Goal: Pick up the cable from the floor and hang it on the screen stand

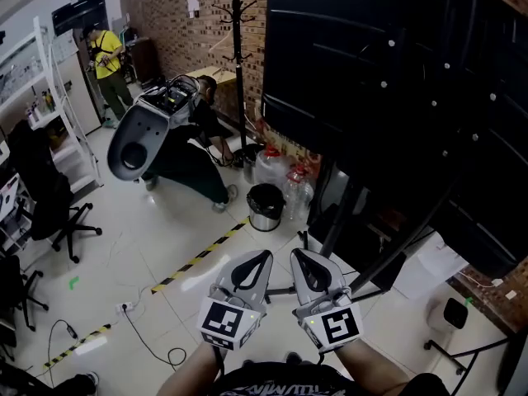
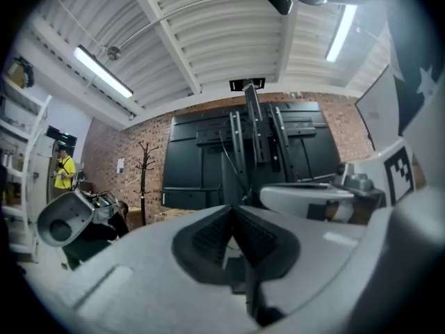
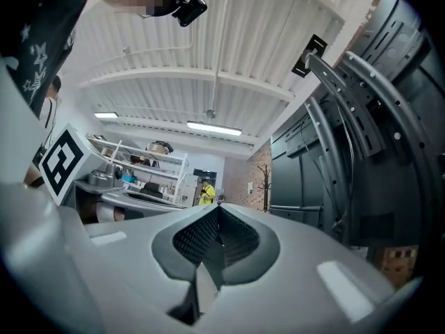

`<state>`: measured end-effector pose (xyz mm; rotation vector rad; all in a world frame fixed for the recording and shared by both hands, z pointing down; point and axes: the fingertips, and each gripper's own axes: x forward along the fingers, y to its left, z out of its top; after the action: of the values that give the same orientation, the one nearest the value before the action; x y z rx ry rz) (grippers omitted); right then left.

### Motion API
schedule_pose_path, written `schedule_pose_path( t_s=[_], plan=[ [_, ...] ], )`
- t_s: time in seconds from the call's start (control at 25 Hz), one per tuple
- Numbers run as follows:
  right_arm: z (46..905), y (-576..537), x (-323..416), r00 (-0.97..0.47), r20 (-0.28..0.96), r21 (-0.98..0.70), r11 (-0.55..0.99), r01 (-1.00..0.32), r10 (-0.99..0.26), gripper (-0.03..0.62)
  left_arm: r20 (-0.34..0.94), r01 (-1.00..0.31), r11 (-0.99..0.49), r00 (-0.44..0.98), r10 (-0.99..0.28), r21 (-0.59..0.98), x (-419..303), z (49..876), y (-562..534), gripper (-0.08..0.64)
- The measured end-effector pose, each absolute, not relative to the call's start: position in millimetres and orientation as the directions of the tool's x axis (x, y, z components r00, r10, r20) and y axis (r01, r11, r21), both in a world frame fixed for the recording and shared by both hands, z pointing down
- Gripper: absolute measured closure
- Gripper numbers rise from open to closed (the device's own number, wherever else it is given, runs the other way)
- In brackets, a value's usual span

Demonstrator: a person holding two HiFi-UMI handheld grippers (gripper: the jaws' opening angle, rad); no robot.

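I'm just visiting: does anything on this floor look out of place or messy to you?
Yes. A thin black cable lies loose on the pale floor, trailing from a power strip and ending in a small loop. It crosses open walking space near the yellow-black tape, so it could be a trip hazard.

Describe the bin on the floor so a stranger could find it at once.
Look to the black screen stand on the right. Just left of its base sits the bin. Unlike the clear, red-capped water jugs behind it, it is round, black-bagged and open-topped.
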<state>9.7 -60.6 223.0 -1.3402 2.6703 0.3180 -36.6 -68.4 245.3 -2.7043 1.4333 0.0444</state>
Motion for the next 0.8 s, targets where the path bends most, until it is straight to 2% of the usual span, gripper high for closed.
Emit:
schedule_pose_path(
  t_s=[0.16, 0.4, 0.8],
  plan=[
    [239, -59, 2, -0.594, -0.192, 0.101, 0.587, -0.804, -0.781, 0.584, -0.010, -0.850, -0.523, 0.525, -0.851, -0.060, -50, 267, -61, 0.555],
    [261, -53, -3, -0.607, -0.152, 0.089, 0.601, -0.794, -0.780, 0.585, -0.001, -0.874, -0.485, 0.485, -0.874, -0.040, -64, 284, -53, 0.555],
    [277, -49, -12, -0.621, -0.083, 0.039, 0.620, -0.783, -0.779, 0.586, -0.005, -0.853, -0.514, 0.517, -0.856, -0.092, -57, 282, -43, 0.555]
  ],
)
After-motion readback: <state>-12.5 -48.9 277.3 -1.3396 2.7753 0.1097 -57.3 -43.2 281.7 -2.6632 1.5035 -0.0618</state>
